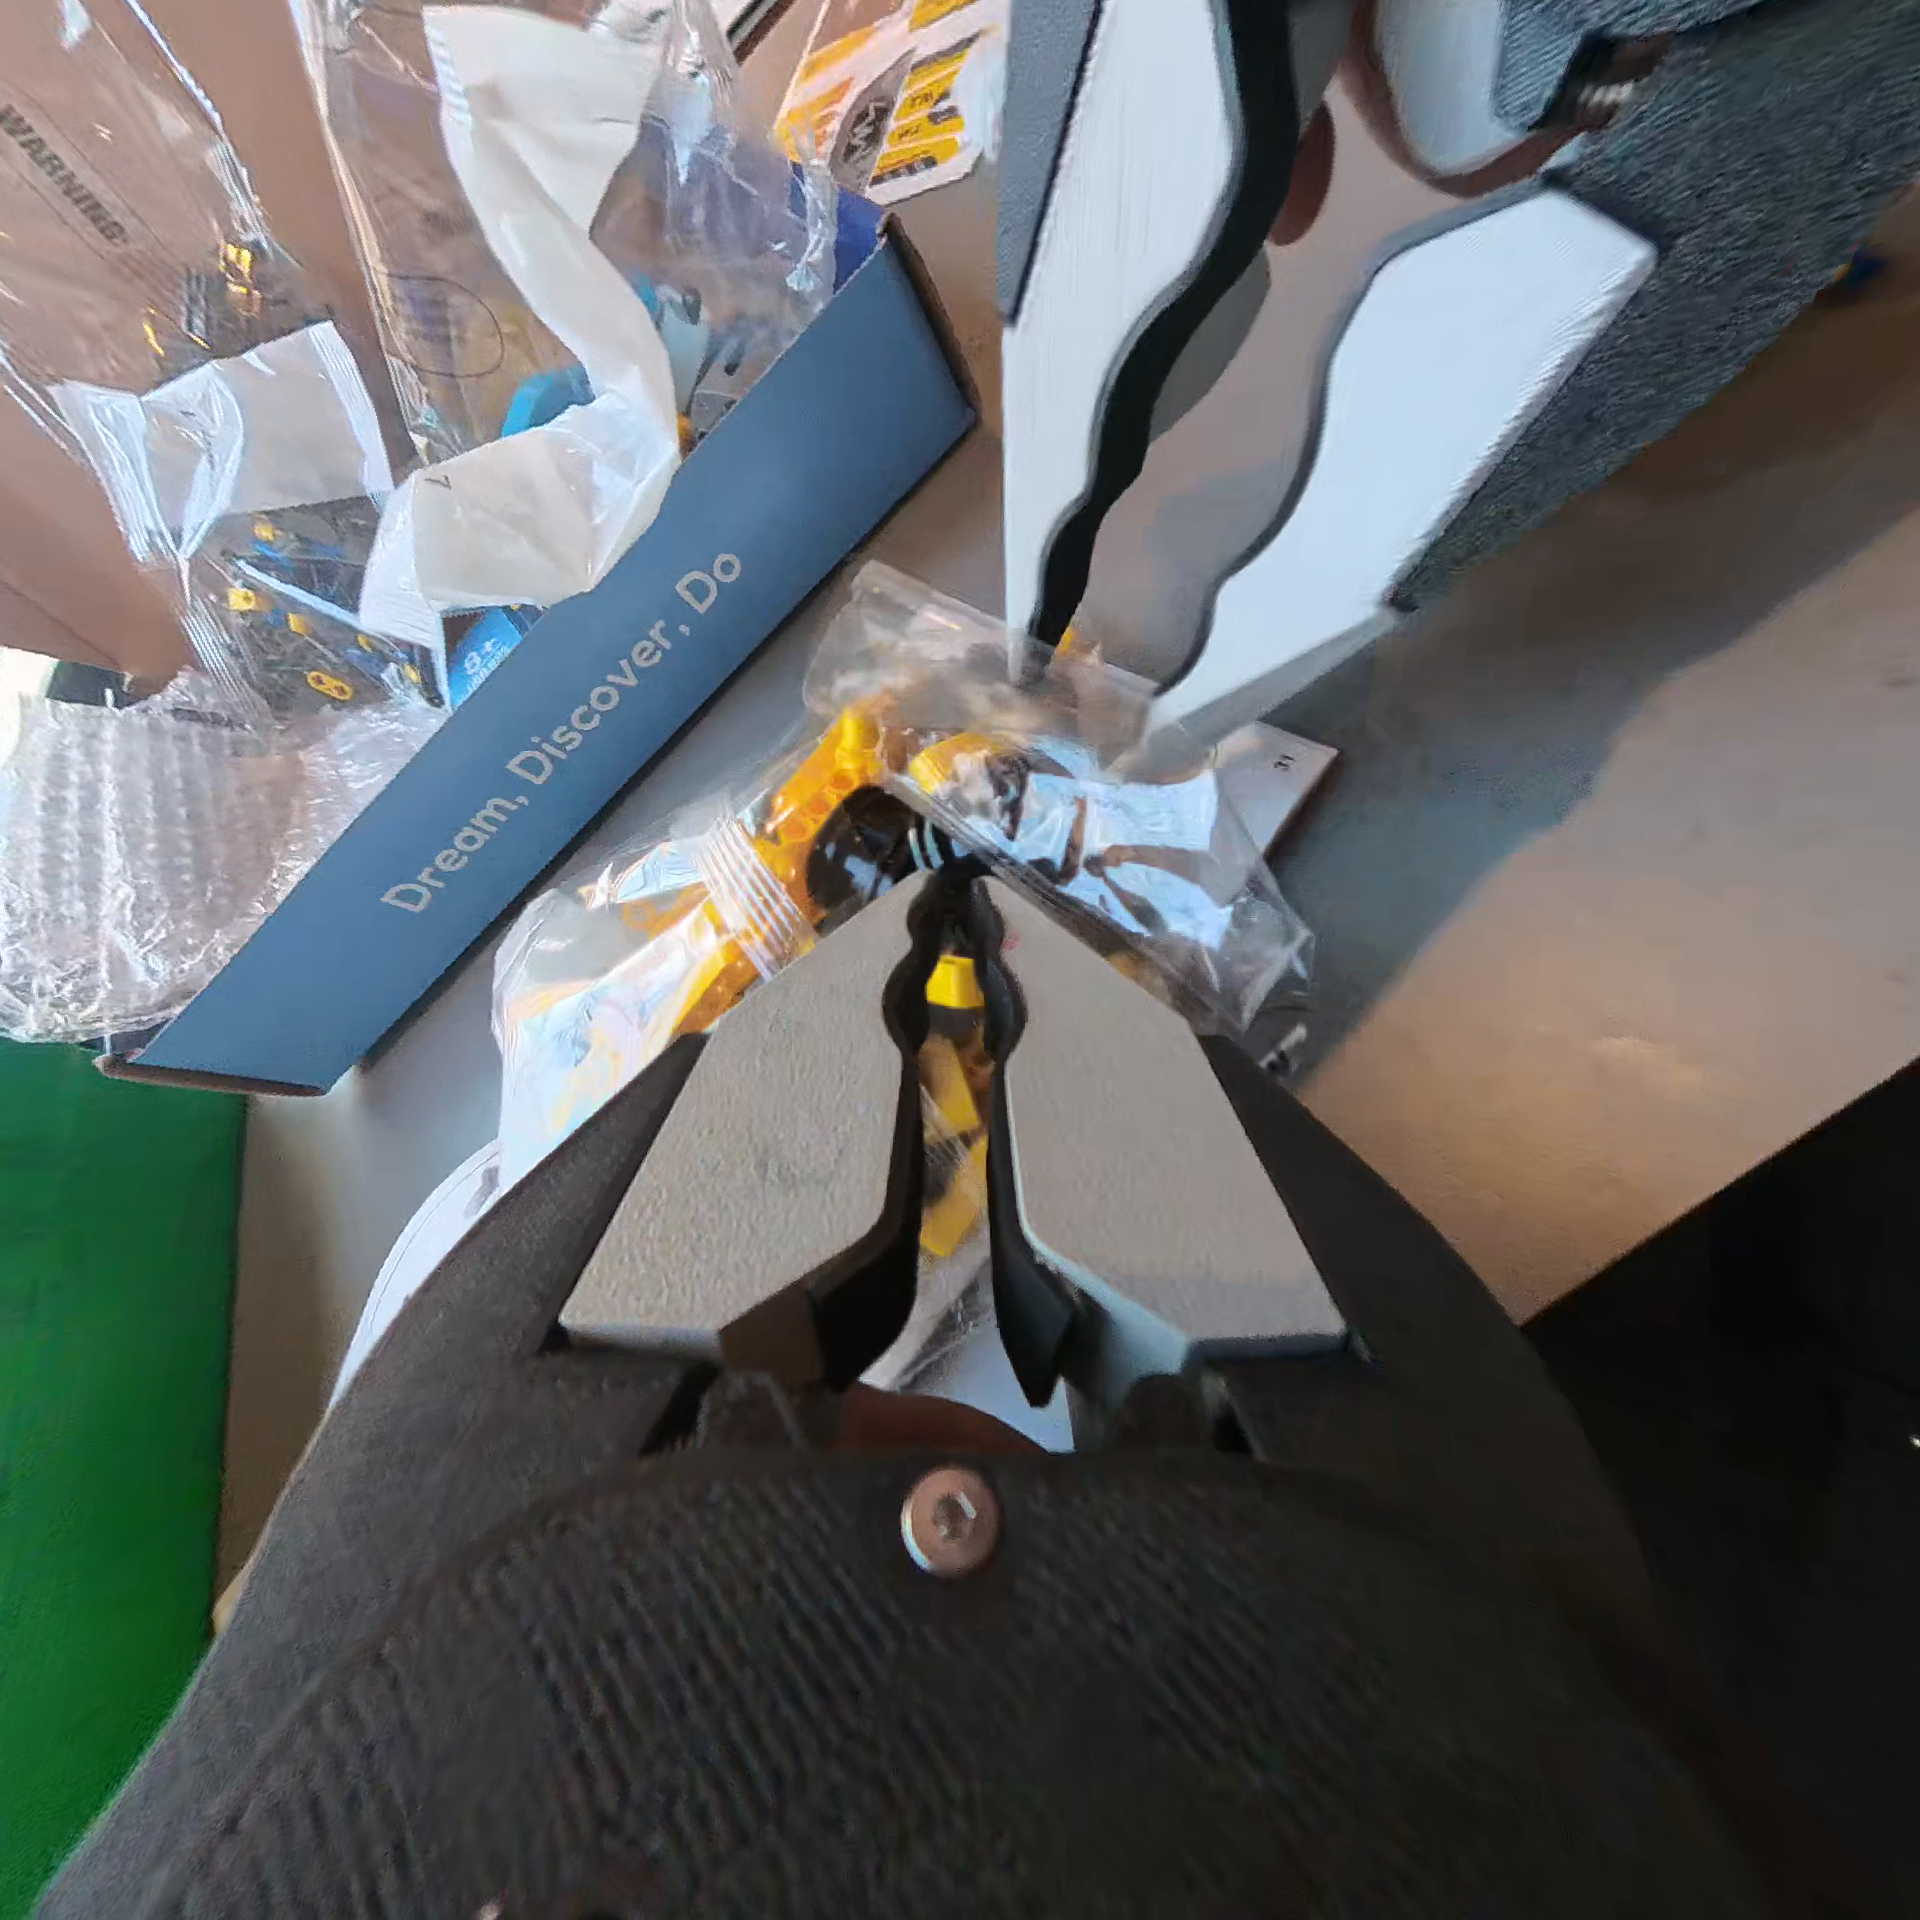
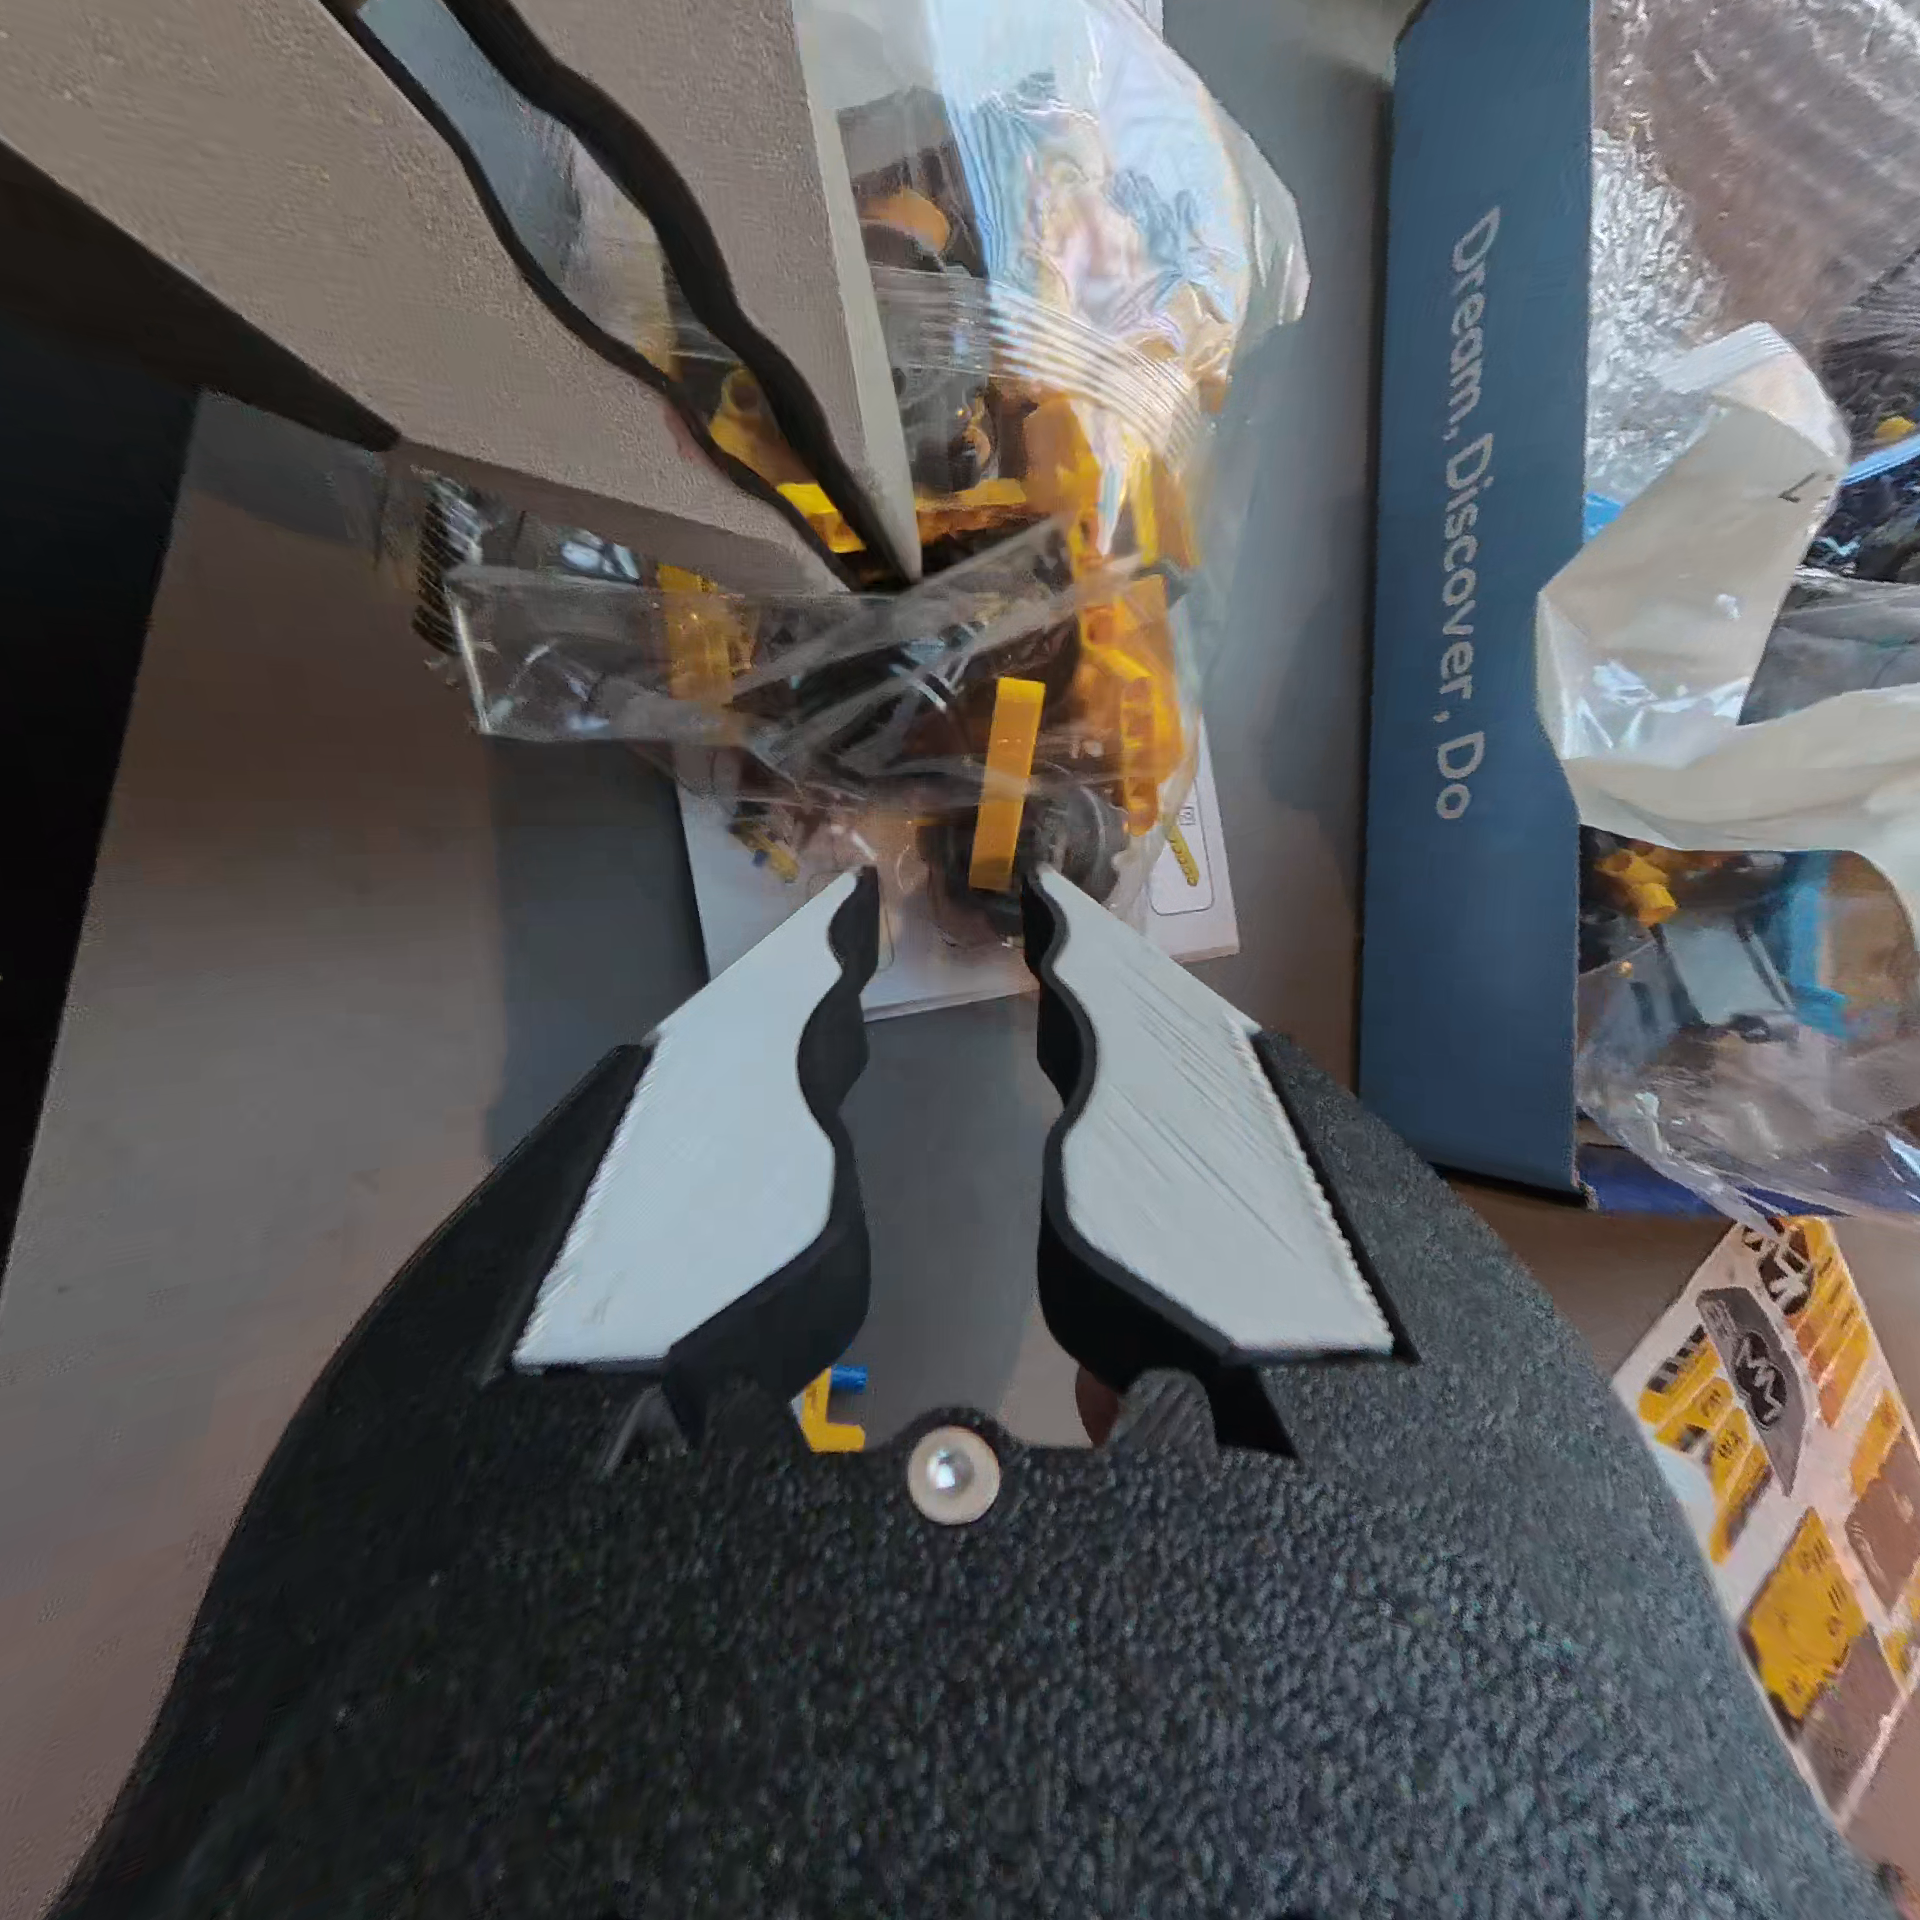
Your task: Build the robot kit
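Left gripper (image 1: pixel 951 899), lower centre of the left wrist view, fingers pressed together and pinching the clear plastic bag (image 1: pixel 1091 831) of yellow and black building pieces; bag film is crinkled, glossy, bunched at the pinch. Right gripper (image 2: pixel 943 883), lower centre of the right wrist view, fingers spread, tips just at the bag's near edge, nothing between them as far as shows; in the left view it comes in from the upper right, tips touching the bag's far edge. Judgement: step looks like a two-handed hold on the bag, one side clamped, other side not yet gripped; film is thin and slippery, so a firm pinch on a flat fold would be needed. Bag lies on a white booklet (image 2: pixel 1195 935) on the grey tabletop (image 1: pixel 1558 883), smooth, matte. Just beside, left-centre in the left view, a dark blue cardboard box (image 1: pixel 582 769) stuffed with more clear bags and white paper. Bubble wrap (image 1: pixel 125 862) at left edge. Yellow sticker sheet (image 2: pixel 1787 1475) lower right of the right view.
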{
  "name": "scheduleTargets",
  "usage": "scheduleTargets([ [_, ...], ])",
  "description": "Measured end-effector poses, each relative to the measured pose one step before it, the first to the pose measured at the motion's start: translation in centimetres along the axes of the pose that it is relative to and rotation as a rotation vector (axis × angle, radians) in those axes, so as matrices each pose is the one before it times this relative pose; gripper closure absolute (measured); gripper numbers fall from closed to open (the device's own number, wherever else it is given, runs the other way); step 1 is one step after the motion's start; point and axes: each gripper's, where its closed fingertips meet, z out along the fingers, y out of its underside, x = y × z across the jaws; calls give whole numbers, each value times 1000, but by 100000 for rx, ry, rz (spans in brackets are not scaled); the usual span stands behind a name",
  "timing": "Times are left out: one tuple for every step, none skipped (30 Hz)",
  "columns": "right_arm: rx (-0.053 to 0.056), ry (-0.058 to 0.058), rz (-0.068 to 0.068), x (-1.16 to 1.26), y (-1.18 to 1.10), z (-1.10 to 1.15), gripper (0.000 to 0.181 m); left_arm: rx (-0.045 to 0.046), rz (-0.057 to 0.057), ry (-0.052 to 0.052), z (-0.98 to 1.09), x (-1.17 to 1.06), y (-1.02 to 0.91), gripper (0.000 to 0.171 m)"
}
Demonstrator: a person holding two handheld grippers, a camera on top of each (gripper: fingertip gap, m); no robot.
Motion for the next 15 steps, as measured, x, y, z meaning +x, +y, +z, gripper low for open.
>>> scheduleTargets([
  [-647, 2006, -992, 481, 60, -291, 155, 242, -1508, 1403, 14, -159, 107, 167],
  [527, 1324, -219, 448, -56, -345, 154, 451, -1924, 3061, -53, 96, 82, 165],
  [1250, 627, 1186, 420, -129, -299, 152, 956, -2565, 3855, -154, 236, -11, 164],
  [713, -222, 1958, 347, -52, -167, 150, 1182, -2416, 4016, -202, 271, -57, 164],
  [252, -2539, 1533, -86, -11, 53, 146, 1056, -1670, 3622, -174, 241, -53, 165],
  [-538, -3293, 249, -350, 43, 261, 145, -23, -402, 1872, -42, 29, 71, 165],
  [-1221, -2427, -1146, -341, 102, 448, 143, -916, 1331, -409, 74, -264, 121, 167],
  [-1690, -1424, -1690, -241, 165, 562, 142, -536, 2530, -1475, 116, -339, -19, 170],
  [-1120, -283, -1485, -41, 47, 510, 143, 281, 2807, -2526, 102, -443, -284, 171],
  [-498, -297, 42, 24, -78, 383, 144, 970, 2728, -2029, 95, -398, -434, 171],
  [843, -511, 1242, 40, -280, 211, 144, 431, 2005, -514, 104, -238, -397, 171],
  [1337, -1387, 1737, -108, -278, 129, 145, -320, 1062, 238, 142, -274, -254, 171],
  [1219, -1496, 1478, -178, -180, 147, 146, -215, 674, 1166, 160, -233, -216, 171],
  [410, -938, 691, -162, 2, 118, 148, -840, 931, 2482, 163, -72, -31, 171],
  [297, -182, 81, -82, 41, 19, 149, -2516, 1950, 3654, 168, 98, 265, 171],
])
